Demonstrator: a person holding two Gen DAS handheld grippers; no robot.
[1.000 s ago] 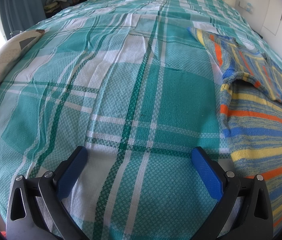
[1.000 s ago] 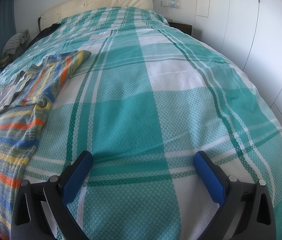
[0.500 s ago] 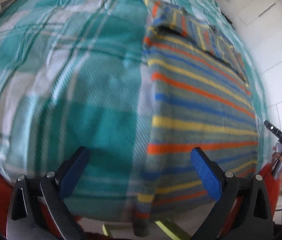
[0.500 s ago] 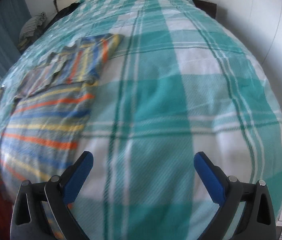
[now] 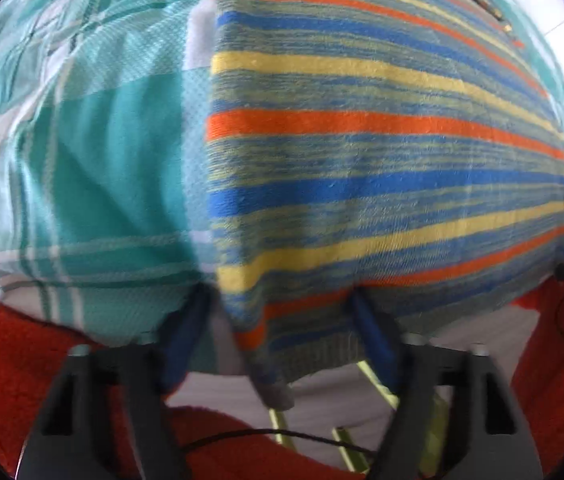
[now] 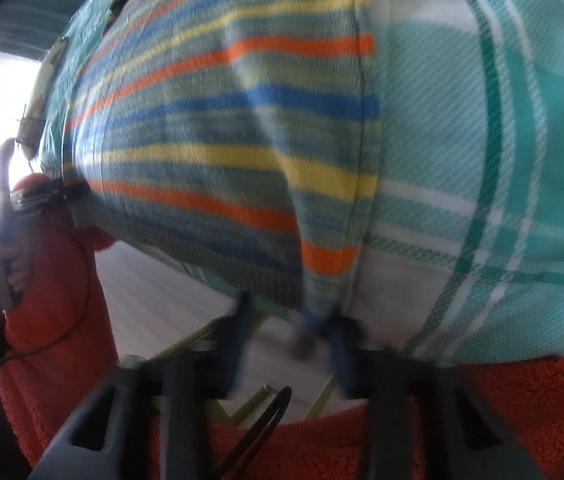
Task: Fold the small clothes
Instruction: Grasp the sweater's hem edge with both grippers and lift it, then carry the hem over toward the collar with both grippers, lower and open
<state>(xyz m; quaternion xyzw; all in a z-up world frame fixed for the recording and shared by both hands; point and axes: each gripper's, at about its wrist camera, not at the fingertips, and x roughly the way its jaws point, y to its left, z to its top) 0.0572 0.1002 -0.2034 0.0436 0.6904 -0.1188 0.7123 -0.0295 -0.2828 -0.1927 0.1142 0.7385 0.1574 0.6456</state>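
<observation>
A striped garment [image 5: 361,152] in blue, yellow, orange and grey lies flat on the bed, its hem hanging over the near edge. My left gripper [image 5: 278,312] is partly open, its blue fingers [image 5: 186,332] straddling the hem's left corner without pinching it. In the right wrist view the same garment [image 6: 222,152] fills the left half. My right gripper [image 6: 287,320] is partly open around the hem's right corner, and motion blur hides the contact.
The bed wears a teal and white plaid cover [image 5: 82,152], also seen in the right wrist view [image 6: 481,160]. My orange fleece sleeves [image 5: 10,360] and body [image 6: 54,320] are close below. A pale floor [image 6: 170,300] lies under the bed edge.
Both grippers dropped low to the bed's near edge and closed in on the hem corners of the striped garment. Both jaws narrowed from wide open to partly open.
</observation>
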